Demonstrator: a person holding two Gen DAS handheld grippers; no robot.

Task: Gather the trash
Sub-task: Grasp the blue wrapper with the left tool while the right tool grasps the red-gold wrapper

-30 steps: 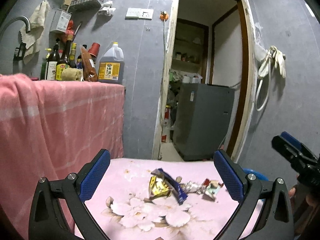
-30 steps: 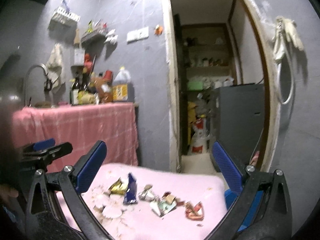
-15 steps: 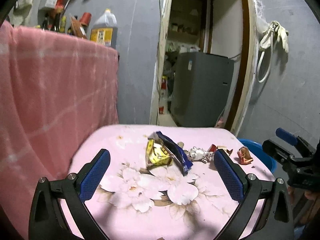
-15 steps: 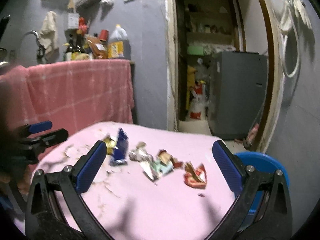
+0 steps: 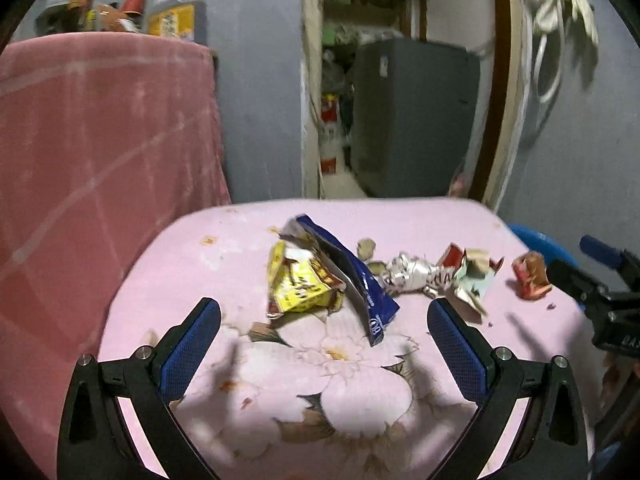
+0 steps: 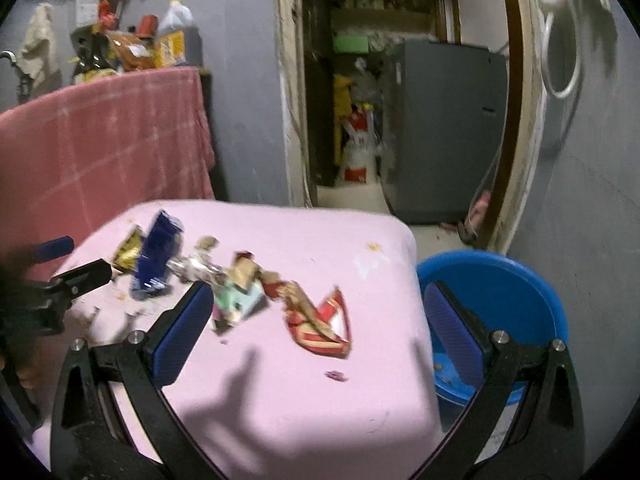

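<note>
My left gripper [image 5: 324,320] is spread wide and holds nothing, hovering above the pink flowered cloth [image 5: 344,396] just short of the litter. My right gripper [image 6: 318,304] is equally wide and empty, its left finger [image 6: 182,332] in front of the near edge of a pale green wrapper [image 6: 236,304]; whether it touches I cannot tell.

The trash lies in a loose row across the far half of the cloth. From the left I count five main pieces: a yellow packet [image 5: 298,280], a dark blue wrapper [image 5: 356,276] lying partly over it, a crumpled silver foil [image 5: 408,274], the pale green wrapper and a red wrapper [image 5: 530,274] set apart at the right. A few small scraps sit among them.

Only my right camera shows the blue basin [image 6: 500,300] fully, low beside the right edge of the cloth; the left one catches a sliver of its rim. My left camera alone shows the flower print. Each camera sees the other gripper at its edge.
</note>
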